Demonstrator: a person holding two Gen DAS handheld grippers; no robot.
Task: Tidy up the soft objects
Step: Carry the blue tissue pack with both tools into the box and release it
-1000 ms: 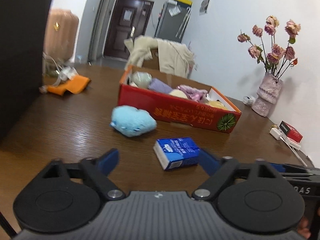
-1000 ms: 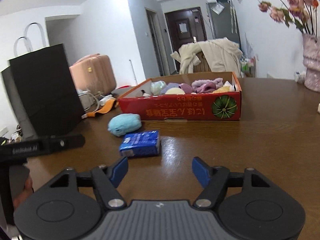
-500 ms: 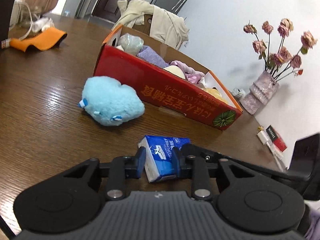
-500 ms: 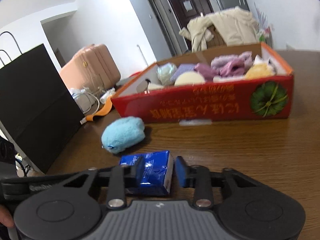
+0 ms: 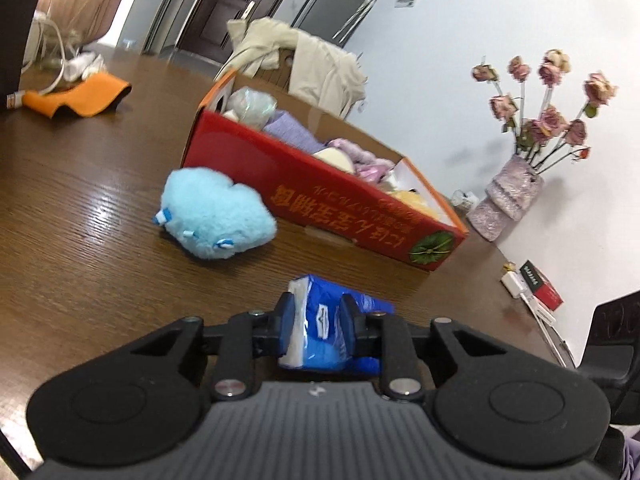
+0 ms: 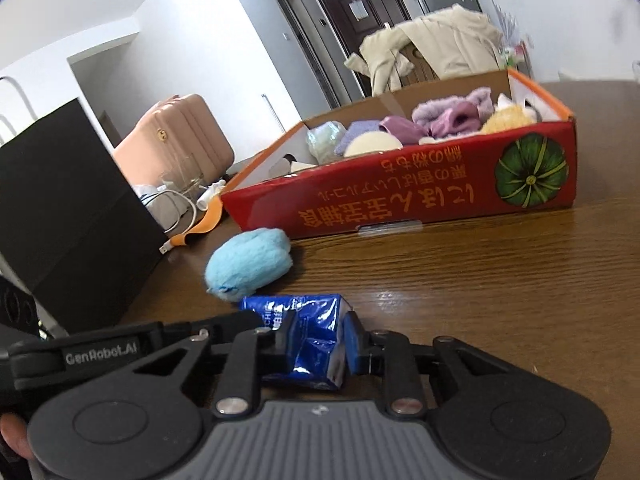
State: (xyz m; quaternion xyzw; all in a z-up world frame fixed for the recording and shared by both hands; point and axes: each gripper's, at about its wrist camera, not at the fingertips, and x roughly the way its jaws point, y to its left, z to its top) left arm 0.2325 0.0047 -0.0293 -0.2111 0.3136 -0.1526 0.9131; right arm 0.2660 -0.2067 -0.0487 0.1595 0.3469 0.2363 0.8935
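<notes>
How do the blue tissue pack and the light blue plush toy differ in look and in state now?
The blue tissue pack is glossy, boxy and printed; the light blue plush toy is fluffy and rounded. The pack is squeezed by the left tongs and right tongs; the toy lies free. Both are outside the red box.

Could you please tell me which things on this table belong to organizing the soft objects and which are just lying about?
Part of the job:
blue tissue pack, gripped from both ends
left gripper
right gripper
light blue plush toy
red cardboard box

Lying about:
vase of dried roses
orange cloth
black paper bag
</notes>
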